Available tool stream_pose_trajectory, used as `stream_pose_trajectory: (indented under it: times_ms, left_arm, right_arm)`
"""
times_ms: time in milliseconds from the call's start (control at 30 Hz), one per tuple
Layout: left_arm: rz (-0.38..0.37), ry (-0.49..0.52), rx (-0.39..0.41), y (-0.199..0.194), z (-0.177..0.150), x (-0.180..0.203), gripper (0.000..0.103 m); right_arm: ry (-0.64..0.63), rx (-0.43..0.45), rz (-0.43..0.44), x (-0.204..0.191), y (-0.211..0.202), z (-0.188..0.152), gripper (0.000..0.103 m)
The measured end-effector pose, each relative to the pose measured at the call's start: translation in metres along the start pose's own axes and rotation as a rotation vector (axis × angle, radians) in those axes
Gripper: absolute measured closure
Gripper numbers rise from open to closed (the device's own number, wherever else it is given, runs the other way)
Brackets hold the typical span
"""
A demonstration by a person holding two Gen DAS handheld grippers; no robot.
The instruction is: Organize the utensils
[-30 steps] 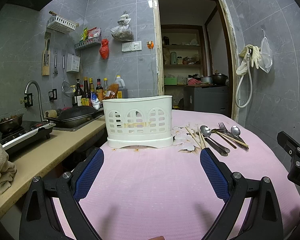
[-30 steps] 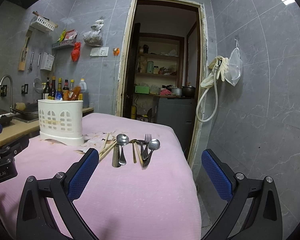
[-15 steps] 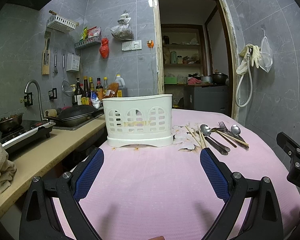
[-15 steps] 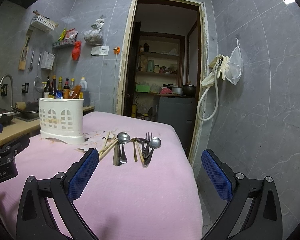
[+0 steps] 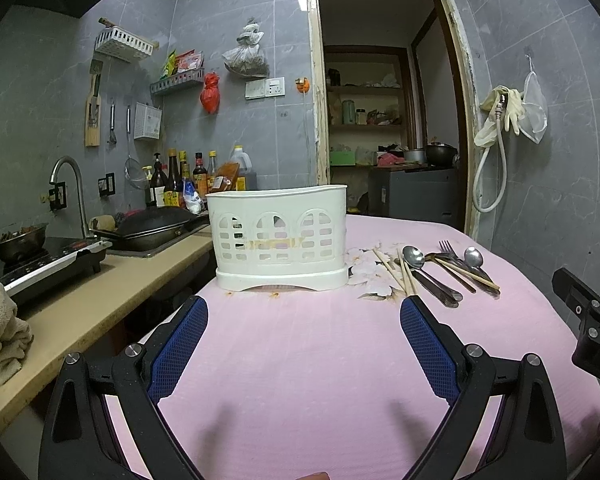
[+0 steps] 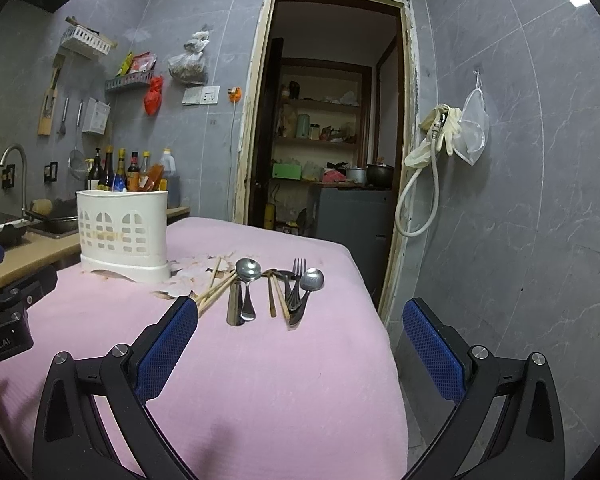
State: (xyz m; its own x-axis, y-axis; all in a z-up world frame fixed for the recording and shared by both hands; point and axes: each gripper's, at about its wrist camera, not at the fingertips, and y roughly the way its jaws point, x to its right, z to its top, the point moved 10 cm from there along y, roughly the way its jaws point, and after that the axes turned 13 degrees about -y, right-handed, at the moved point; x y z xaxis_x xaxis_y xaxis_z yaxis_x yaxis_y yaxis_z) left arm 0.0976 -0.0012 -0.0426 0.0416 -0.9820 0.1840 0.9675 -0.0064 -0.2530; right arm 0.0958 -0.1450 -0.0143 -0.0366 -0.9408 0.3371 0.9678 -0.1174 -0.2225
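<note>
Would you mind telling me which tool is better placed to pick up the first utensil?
Right tool: the spoons and fork lie just ahead of it, while the left tool faces the white caddy.

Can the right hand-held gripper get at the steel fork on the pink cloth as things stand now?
Probably yes. The right hand-held gripper is open, and only bare pink tablecloth lies before the steel fork. The fork rests among spoons and wooden chopsticks, so a clean grip looks harder.

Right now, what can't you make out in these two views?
- Inside of the white caddy: both views, its own wall hides it.
- Bottle labels: too small.
- Overlapping utensils: exact count unclear.
- Right hand-held gripper: left view, cut off by edge.
</note>
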Motion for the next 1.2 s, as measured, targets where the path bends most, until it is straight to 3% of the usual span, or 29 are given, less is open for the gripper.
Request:
stream_pose_trajectory:
  times_ms: [600, 767, 1033, 1200]
  left_arm:
    - [0.043, 0.002, -0.06, 0.013, 0.019, -0.002, 0.009]
    - [0.018, 0.013, -0.088, 0.025, 0.03, 0.005, 0.009]
    - [-0.041, 0.03, -0.138, 0.055, 0.052, 0.026, 0.009]
    - [-0.095, 0.048, -0.191, 0.08, 0.063, 0.045, 0.009]
  right_arm:
    - [-0.024, -0.037, -0.012, 0.01, 0.011, 0.002, 0.0]
    - [-0.002, -0.099, 0.059, 0.016, 0.026, 0.001, 0.0]
    - [-0.116, -0.09, 0.022, 0.044, 0.047, 0.028, 0.0]
    - [-0.124, -0.144, 0.064, 0.064, 0.083, 0.034, 0.0]
